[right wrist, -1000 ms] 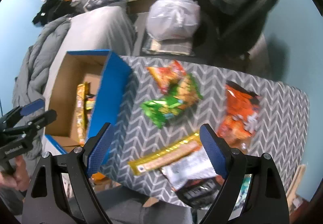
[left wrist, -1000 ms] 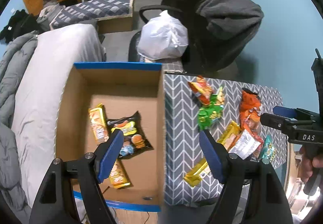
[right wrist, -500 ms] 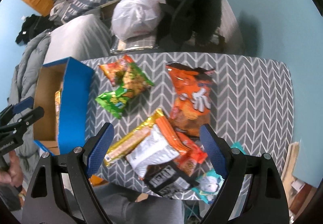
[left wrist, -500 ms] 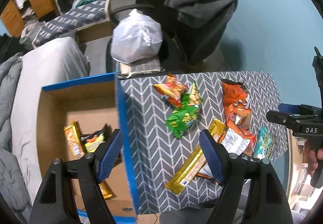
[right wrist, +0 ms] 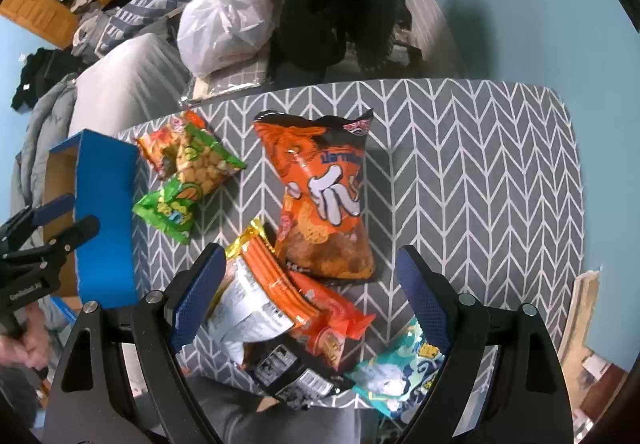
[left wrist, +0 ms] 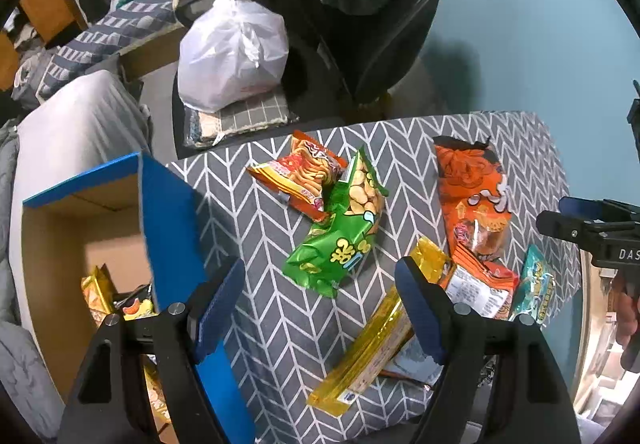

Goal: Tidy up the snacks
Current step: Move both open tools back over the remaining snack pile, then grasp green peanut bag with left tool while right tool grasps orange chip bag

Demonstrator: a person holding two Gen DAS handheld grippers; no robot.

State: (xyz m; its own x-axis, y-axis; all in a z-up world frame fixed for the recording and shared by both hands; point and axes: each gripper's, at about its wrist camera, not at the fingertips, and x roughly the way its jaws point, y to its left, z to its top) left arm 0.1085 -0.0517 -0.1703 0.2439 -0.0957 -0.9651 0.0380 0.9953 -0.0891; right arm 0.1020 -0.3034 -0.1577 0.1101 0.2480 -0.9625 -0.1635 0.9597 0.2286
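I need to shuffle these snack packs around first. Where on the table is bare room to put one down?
The table's right half, beside the big orange bag, is bare. A narrower strip lies between the blue box and green packs. The near edge is crowded with overlapping packs.

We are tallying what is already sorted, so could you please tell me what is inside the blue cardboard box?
In the blue cardboard box, a yellow snack packet and a dark packet are visible. The box wall and the left gripper hide the rest.

Glossy foil packets [right wrist: 324, 200], woven tablecloth [right wrist: 480, 172]
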